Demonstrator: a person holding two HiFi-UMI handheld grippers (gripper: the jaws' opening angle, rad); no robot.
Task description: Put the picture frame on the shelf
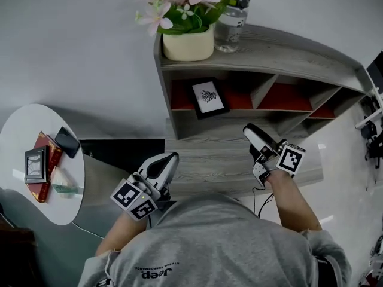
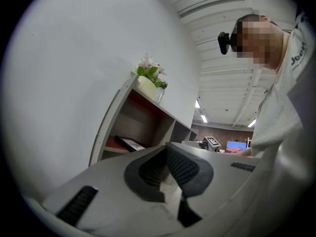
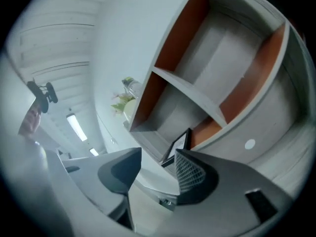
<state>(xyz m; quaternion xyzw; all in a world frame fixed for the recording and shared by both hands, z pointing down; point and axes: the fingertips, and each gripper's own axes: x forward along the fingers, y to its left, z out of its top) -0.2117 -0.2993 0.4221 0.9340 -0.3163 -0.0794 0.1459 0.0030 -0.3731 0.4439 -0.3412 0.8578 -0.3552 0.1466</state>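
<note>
Right tongs (image 1: 250,130) gape empty; picture frame (image 1: 208,98) stands inside shelf (image 1: 287,49).

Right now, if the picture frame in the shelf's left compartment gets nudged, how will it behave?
Probably tips easily: the picture frame leans on one edge in the shelf's left compartment. Likely stiff and light, being thin and flat. It would likely slide rather than roll.
</note>
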